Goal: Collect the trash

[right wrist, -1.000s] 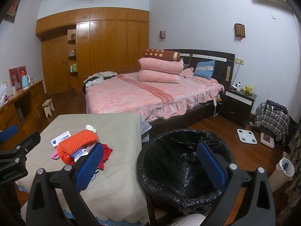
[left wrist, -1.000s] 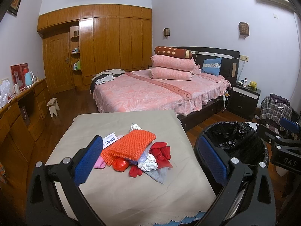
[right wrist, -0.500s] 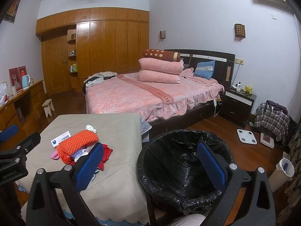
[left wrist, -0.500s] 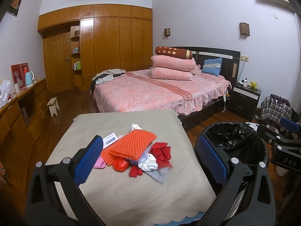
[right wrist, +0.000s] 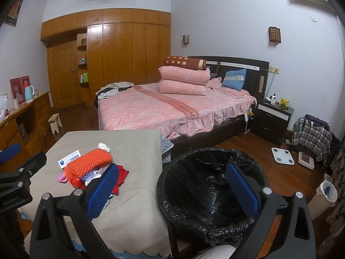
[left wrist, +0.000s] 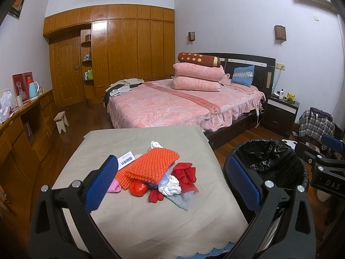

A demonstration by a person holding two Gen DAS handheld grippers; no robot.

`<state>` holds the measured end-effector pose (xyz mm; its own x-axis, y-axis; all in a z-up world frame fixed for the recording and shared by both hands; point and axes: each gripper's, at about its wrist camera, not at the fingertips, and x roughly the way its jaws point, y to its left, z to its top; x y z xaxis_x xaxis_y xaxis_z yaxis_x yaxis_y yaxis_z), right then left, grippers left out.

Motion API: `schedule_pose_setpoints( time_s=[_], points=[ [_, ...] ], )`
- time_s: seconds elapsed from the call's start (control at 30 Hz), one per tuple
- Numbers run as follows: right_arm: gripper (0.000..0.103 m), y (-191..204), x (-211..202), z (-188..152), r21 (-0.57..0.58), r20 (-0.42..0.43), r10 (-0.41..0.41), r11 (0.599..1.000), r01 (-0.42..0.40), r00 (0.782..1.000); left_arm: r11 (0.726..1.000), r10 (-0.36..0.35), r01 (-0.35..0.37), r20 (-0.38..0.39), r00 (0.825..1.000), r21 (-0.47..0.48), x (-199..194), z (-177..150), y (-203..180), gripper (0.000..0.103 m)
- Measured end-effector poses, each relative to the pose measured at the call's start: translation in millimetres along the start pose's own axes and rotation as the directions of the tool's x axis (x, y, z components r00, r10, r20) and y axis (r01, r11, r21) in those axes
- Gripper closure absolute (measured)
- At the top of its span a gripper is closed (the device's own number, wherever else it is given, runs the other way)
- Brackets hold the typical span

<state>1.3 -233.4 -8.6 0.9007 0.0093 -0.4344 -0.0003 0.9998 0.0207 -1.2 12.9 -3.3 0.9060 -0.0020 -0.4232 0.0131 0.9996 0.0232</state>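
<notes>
A heap of trash lies on the beige-covered table (left wrist: 138, 220): an orange knobbly mat (left wrist: 151, 166) on top, a white card (left wrist: 126, 161), red scraps (left wrist: 186, 172), a crumpled white wad (left wrist: 170, 185) and a pink piece (left wrist: 114, 188). The same orange mat (right wrist: 88, 164) shows in the right wrist view. A bin with a black liner (right wrist: 207, 190) stands right of the table, also seen as the bin (left wrist: 269, 161) in the left wrist view. My left gripper (left wrist: 170, 185) hangs open above the table's near part, short of the heap. My right gripper (right wrist: 172, 192) is open over the bin's near rim, holding nothing.
A pink bed (left wrist: 176, 105) with stacked pillows stands beyond the table. A wooden desk (left wrist: 19, 129) runs along the left wall, a small stool (left wrist: 61, 120) beside it. A nightstand (right wrist: 272, 116), a checked bag (right wrist: 310, 136) and a white scale (right wrist: 282, 155) occupy the right floor.
</notes>
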Motion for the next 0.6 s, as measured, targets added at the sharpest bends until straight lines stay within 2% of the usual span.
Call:
schedule_pose_setpoints(
  time_s=[0.6],
  points=[
    [0.006,-1.6,1.7,1.2,-0.004,0.003,0.002,1.000,-0.002,1.000,1.000,0.003,-0.003,-0.004,1.000,-0.002,5.0,-0.2,-3.8,0.005]
  ],
)
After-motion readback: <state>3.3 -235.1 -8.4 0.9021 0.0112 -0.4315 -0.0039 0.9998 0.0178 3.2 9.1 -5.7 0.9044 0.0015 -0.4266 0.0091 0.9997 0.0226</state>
